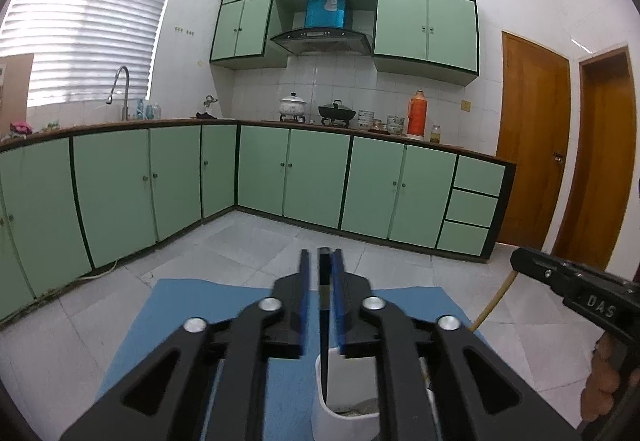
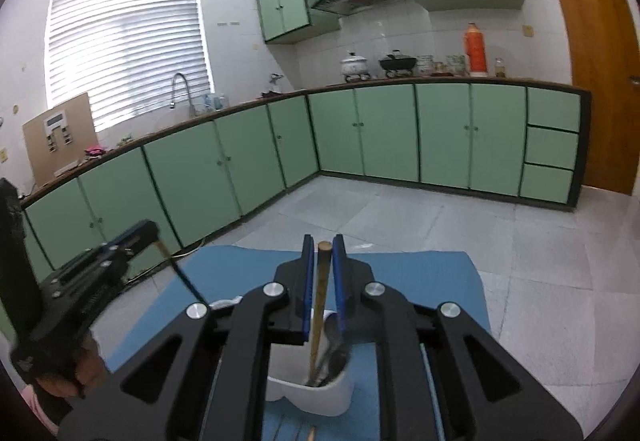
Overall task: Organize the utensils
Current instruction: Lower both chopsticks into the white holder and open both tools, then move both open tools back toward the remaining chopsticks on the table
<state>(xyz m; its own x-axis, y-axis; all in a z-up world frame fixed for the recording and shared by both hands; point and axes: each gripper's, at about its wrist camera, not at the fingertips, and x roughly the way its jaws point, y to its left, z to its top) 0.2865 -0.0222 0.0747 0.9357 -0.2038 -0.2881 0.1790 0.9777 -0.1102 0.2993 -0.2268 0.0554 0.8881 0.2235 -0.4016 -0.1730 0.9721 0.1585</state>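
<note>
A white utensil holder (image 1: 344,409) (image 2: 316,393) stands on a blue mat (image 1: 188,305) (image 2: 420,273). My left gripper (image 1: 320,261) is shut on a dark-handled utensil (image 1: 323,321) whose lower end is in the holder; it also shows in the right wrist view (image 2: 180,273). My right gripper (image 2: 323,247) holds a wooden-handled utensil (image 2: 320,305) upright between its blue pads, its lower end in the holder among other utensils (image 2: 334,353). The right gripper appears in the left wrist view (image 1: 560,277), with the wooden handle (image 1: 494,301) below it.
The mat lies on a tiled floor (image 2: 540,261). Green base cabinets (image 1: 320,177) (image 2: 400,129) run along two walls. Wooden doors (image 1: 532,149) stand at the right. More utensils (image 2: 310,433) lie on the mat near the holder.
</note>
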